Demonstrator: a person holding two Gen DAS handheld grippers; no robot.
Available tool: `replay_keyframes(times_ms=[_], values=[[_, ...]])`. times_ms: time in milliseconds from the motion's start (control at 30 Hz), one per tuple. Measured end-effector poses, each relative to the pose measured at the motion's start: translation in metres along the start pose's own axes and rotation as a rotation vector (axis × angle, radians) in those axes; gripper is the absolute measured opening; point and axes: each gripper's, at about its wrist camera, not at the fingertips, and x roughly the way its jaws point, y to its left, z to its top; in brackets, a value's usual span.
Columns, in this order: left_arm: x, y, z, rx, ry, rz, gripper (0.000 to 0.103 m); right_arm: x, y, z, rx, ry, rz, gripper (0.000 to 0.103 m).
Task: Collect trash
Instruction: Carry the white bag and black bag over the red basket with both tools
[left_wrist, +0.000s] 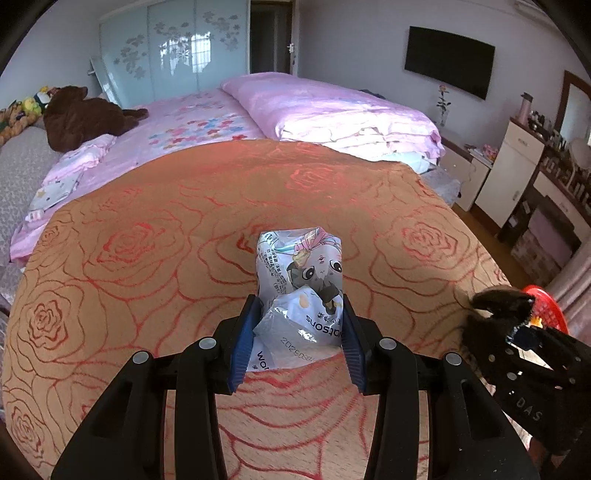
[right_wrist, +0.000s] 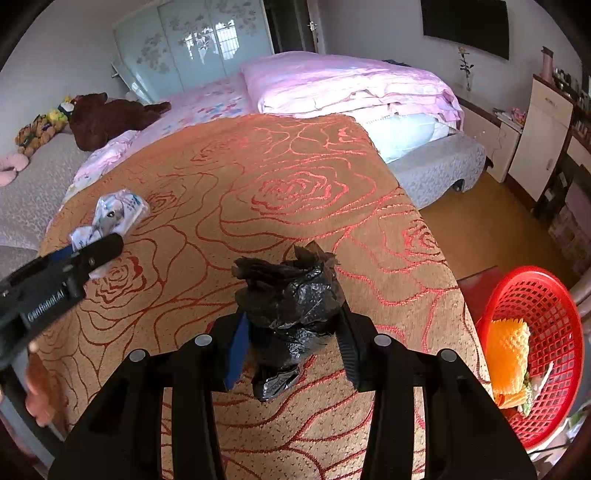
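Crinkly wrapper (left_wrist: 301, 291) pinched in left gripper (left_wrist: 299, 332), black bag (right_wrist: 291, 302) in right gripper (right_wrist: 291, 339) — carry both level over red basket (right_wrist: 554, 295) before releasing.

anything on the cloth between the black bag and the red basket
Nothing. In the right wrist view, only bare rose-patterned cloth and a strip of floor lie between the black bag in the right tool and the red basket.

red basket (right_wrist: 554, 295) cut off, dresser clutter (left_wrist: 565, 162) indistinct
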Motion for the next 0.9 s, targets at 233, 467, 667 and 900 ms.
replay_keyframes(times_ms=[233,467,667,900], values=[[0.0,-0.019,-0.009,0.033,0.005,-0.019,0.041,-0.007,-0.005,-0.001,0.013,-0.019,-0.011,0.041],[-0.002,-0.031,-0.011,0.053,-0.003,-0.036,0.041,-0.015,-0.013,-0.002,0.035,-0.045,-0.026,0.041],[-0.005,-0.044,-0.009,0.078,-0.017,-0.057,0.041,-0.032,-0.025,0.005,0.049,-0.091,-0.048,0.041],[-0.014,-0.067,-0.002,0.115,-0.043,-0.092,0.041,-0.055,-0.042,0.017,0.05,-0.131,-0.08,0.041]])
